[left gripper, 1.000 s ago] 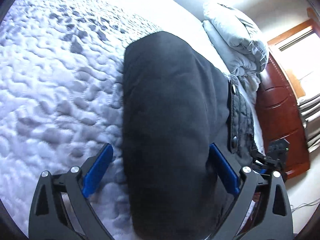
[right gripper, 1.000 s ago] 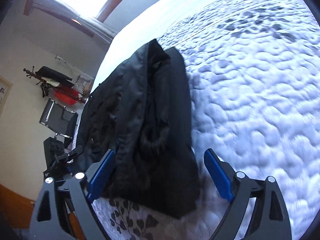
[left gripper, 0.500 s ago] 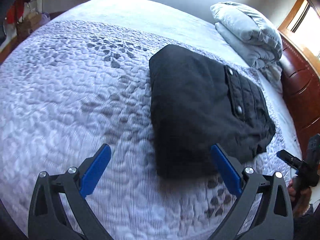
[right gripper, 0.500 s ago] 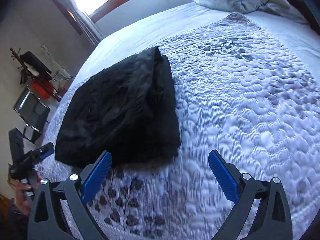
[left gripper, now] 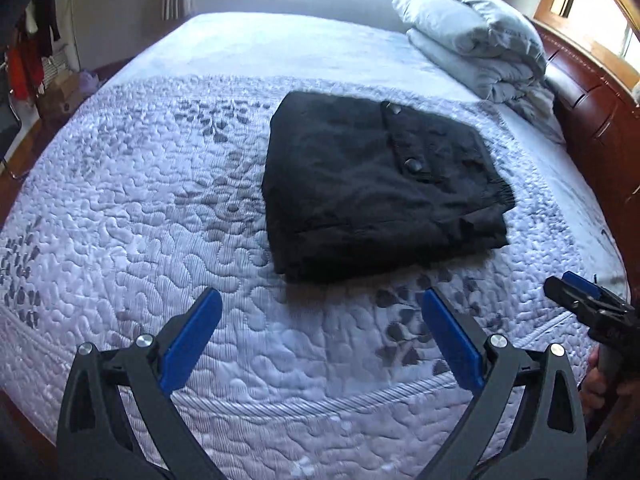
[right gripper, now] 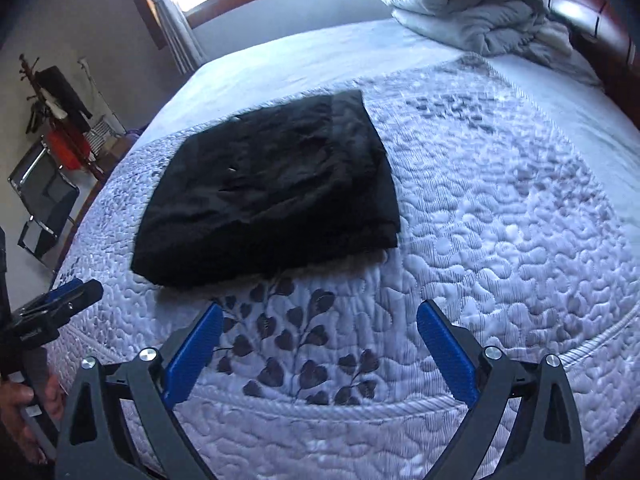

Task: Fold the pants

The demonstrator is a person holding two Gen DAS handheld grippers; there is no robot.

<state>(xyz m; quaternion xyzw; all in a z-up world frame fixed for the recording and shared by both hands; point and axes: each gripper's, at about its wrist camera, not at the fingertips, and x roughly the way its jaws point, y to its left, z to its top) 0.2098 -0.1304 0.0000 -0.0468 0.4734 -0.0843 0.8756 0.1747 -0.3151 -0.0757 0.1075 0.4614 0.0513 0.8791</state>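
- Left wrist view: black pants (left gripper: 376, 184) lie folded into a compact rectangle at centre frame on the quilted bed (left gripper: 120, 216), pocket buttons facing up.
- Left gripper (left gripper: 320, 340) hovers at lower centre, jaws spread wide, holding nothing.
- Right wrist view: right gripper (right gripper: 318, 344) hangs at lower centre, jaws likewise spread and empty, apart from the pants.
- Folding looks complete; any next move would only be smoothing edges.
- Grey bedding (left gripper: 476, 36) sits bundled at upper right.
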